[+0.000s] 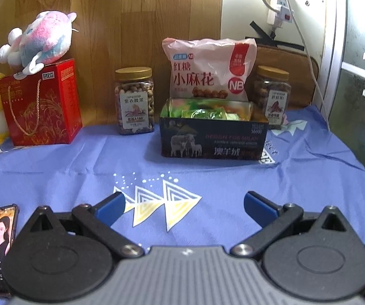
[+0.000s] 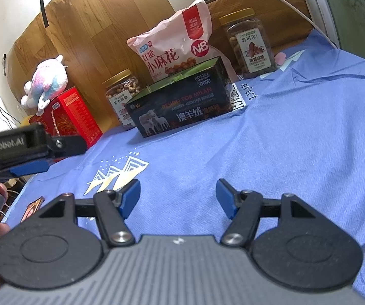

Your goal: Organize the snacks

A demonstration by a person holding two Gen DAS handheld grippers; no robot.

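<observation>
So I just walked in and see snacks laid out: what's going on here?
A person holds a gripper in each hand above the blue cloth, sorting snacks. Both the left gripper and the right gripper are open and empty. The dark open box already holds green packets. The pink snack bag and two gold-lidded nut jars stand untouched behind and beside it.
</observation>
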